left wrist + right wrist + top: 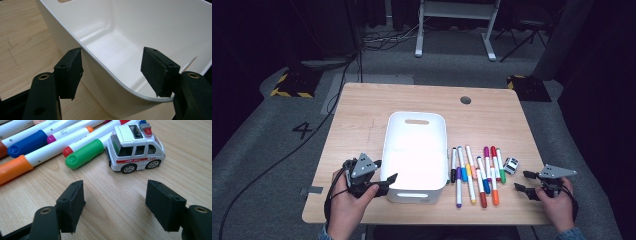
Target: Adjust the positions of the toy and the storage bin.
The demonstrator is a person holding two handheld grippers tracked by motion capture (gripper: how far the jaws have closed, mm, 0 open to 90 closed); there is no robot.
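A white plastic bin [414,150] stands in the middle of the wooden table, with nothing inside it. My left gripper [383,171] sits at its near left corner. In the left gripper view the left gripper [112,72] straddles the bin [125,30] wall, one pad outside against it and one inside, shut on the corner. Several coloured markers [474,172] lie in a row to the right of the bin, and a small toy ambulance [511,165] stands beside them. My right gripper [523,181] rests open near the front right, and in its own view the right gripper [117,202] points at the ambulance [136,147] and the markers [50,152] with nothing between the pads.
A round cable hole [465,100] is in the table's far right part. Bare wood lies left of the bin and behind it. Beyond the table, cables and yellow-black striped feet [292,85] lie on the grey floor, with a white desk frame [454,20] farther back.
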